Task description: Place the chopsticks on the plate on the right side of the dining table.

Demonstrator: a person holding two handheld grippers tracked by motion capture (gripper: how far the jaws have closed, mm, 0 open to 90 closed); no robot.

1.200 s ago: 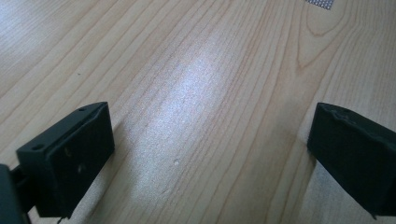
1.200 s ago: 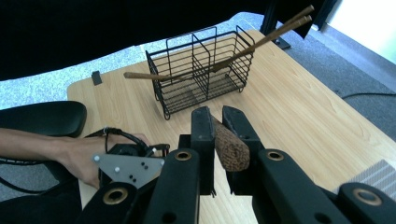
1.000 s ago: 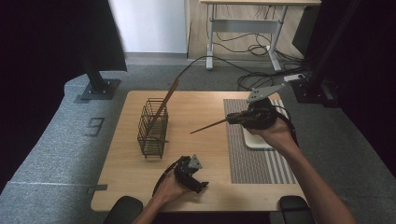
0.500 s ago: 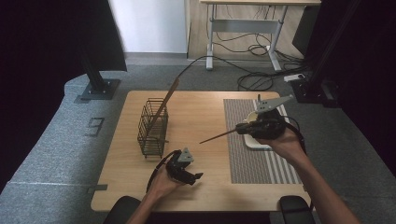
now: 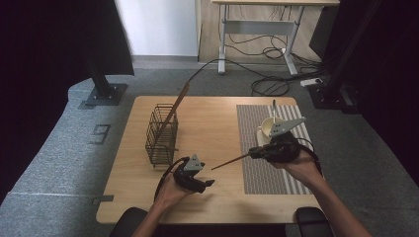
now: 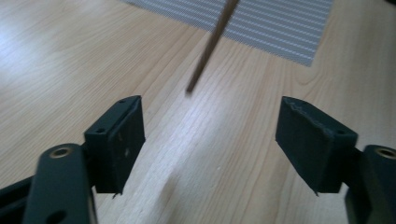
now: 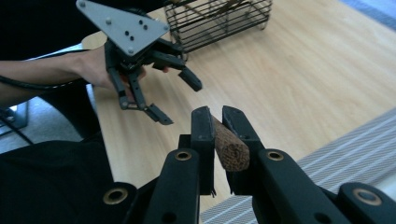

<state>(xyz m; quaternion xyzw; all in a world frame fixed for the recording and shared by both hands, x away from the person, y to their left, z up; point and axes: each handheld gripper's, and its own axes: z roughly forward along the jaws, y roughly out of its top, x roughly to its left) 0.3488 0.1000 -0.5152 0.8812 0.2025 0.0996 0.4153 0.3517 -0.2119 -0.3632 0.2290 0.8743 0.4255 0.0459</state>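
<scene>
Meanwhile, the right gripper (image 5: 254, 153) pinches a wooden stick (image 5: 231, 161) by its thick end above the table (image 5: 217, 207) near its front edge, pointing it at the left gripper (image 5: 207, 183), whose spread fingers (image 6: 116, 140), just closing with nothing between them, could miss the thin tip.

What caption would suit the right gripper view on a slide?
Right gripper clamps a wooden chopstick while the open left gripper waits nearby.

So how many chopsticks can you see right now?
2. One chopstick is clamped in the right gripper, its tip pointing toward the left gripper. The other chopstick leans in the wire basket. More could be hidden inside the basket.
</scene>
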